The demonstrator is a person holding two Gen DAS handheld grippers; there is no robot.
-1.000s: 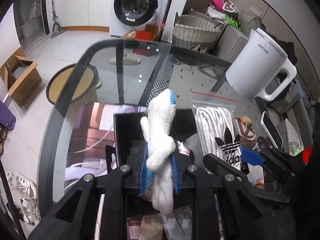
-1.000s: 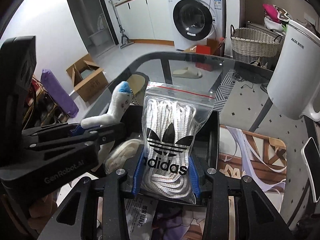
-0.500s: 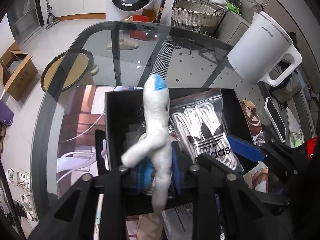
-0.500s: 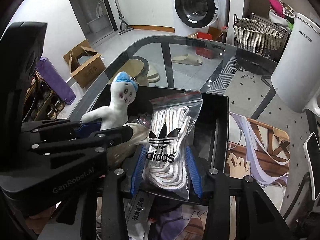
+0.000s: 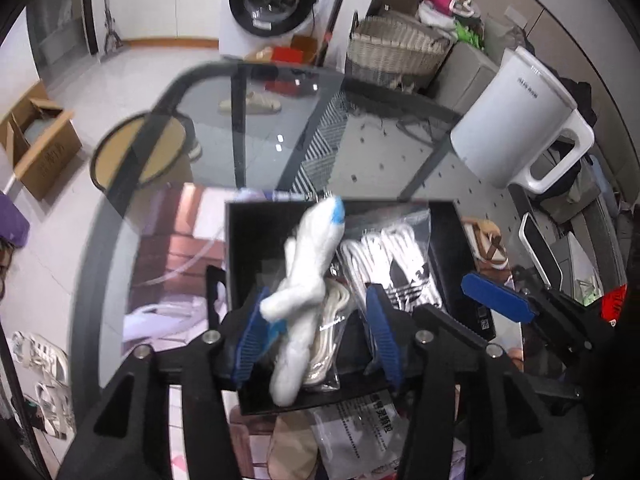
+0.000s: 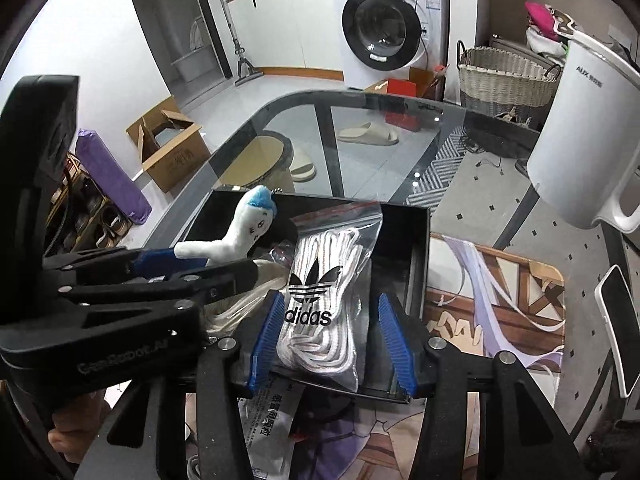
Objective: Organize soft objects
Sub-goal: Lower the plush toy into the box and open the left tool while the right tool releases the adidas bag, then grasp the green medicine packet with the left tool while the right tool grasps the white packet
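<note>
A white plush toy with a blue tip point(image 5: 308, 280) leans inside the black box point(image 5: 234, 240), standing between the blue pads of my left gripper point(image 5: 318, 338). Those jaws are opening: the toy's arm still brushes the left pad, while the right pad stands apart. A clear zip bag of white laces point(image 6: 324, 300) lies in the same box point(image 6: 416, 240), between the pads of my right gripper point(image 6: 331, 342). These jaws are opening too, with a gap on the right side. In the right wrist view the toy point(image 6: 244, 236) rises above the left gripper's fingers point(image 6: 200, 280).
The box sits on a glass table beside a printed mat point(image 6: 500, 300). A white kettle point(image 6: 588, 140) stands at the right and a phone point(image 6: 618, 328) lies near the right edge. A printed packet point(image 5: 360, 420) lies in front of the box.
Both pairs of jaws have widened. The toy, gripped upright before, now tips loosely to the right. The lace bag has sunk from its squeezed, raised pose to lie in the box.
</note>
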